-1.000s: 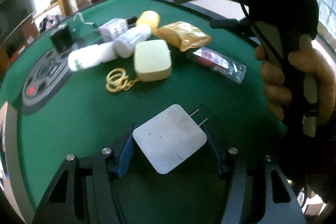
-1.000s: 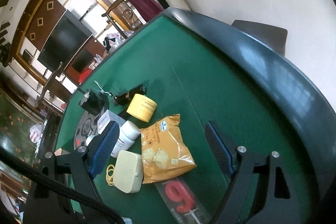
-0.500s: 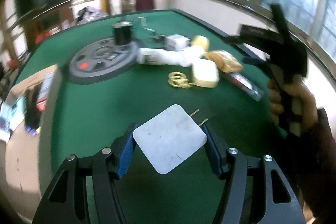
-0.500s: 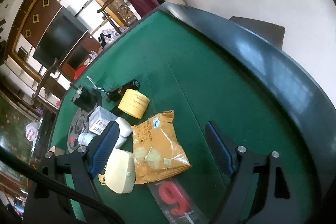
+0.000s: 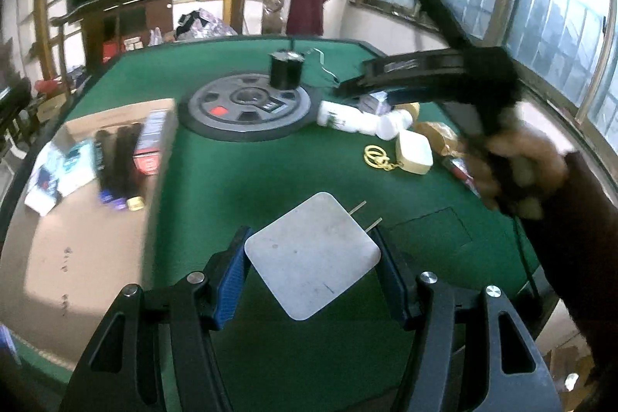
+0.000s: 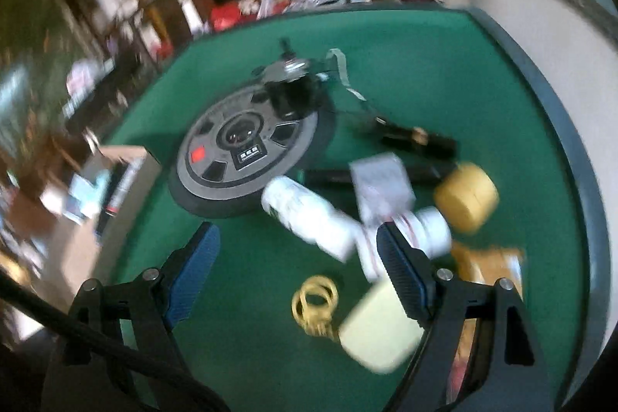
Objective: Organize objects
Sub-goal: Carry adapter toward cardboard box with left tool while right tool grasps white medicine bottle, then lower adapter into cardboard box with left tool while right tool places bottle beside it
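Left wrist view: the left hand-held gripper [image 5: 313,267] clamps a white charger [image 5: 311,259] by its corners above the green counter [image 5: 270,176], beside the box [image 5: 89,219]. That diagonal grip may let it twist free. The right hand-held gripper [image 6: 297,273] hangs released over the bottles [image 6: 309,215]; it's blurred and could clip them.

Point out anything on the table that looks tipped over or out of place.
The white bottle lies on its side against the weight plate, among items in a loose pile. The charger is held askew, corner-first, in the left gripper. Nothing looks spilled or broken.
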